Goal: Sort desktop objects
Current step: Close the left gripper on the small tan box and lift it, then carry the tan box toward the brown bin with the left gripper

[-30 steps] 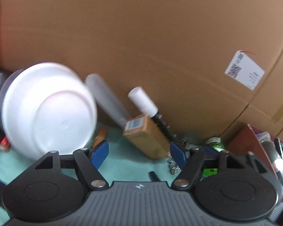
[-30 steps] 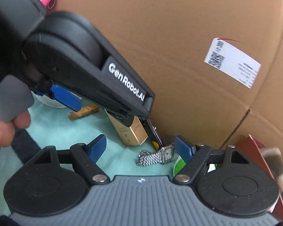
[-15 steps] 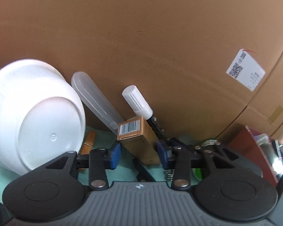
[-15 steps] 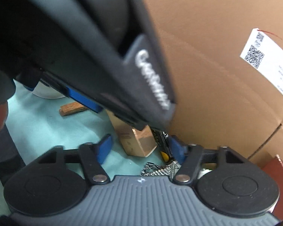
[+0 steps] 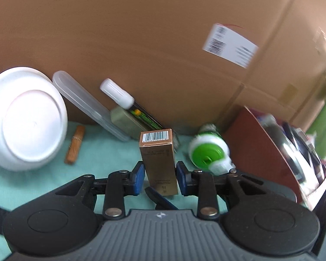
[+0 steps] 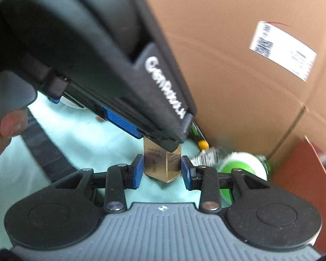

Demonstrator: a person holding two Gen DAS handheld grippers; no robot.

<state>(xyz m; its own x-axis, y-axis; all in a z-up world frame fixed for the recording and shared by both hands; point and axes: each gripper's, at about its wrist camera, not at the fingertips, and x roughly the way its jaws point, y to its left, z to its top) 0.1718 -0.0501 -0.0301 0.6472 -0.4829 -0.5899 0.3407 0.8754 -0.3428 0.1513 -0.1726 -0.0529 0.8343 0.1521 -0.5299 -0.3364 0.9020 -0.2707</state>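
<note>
Left wrist view: left gripper point(image 5: 160, 178) has its blue-padded fingers point(image 5: 139, 179) clamped on the tall gold cardboard box with a barcode on top point(image 5: 158, 161). The box stands upright at frame centre, lower half between the pads, both pads touching its sides. Behind it, leaning on the big brown cardboard carton point(image 5: 141, 43): white bowl on its side point(image 5: 26, 119) at left, clear plastic oblong case point(image 5: 87, 104), white-capped tube point(image 5: 119, 93). A small brown wooden clip point(image 5: 75, 144) lies on the teal desk cover point(image 5: 43, 178). A green-and-white round reel point(image 5: 208, 154) sits right of the box, and a red-brown box point(image 5: 260, 145) at far right.

Right wrist view: right gripper point(image 6: 162, 173) fingers point(image 6: 137, 173) bracket the same gold box point(image 6: 160, 167) at frame centre. Left pad touches; right pad is at the box edge, and I cannot tell if it presses. The left gripper body point(image 6: 87, 54) fills the upper left, gripping the box from above. A blurred metal watch band point(image 6: 206, 155) lies right of the box.
</note>
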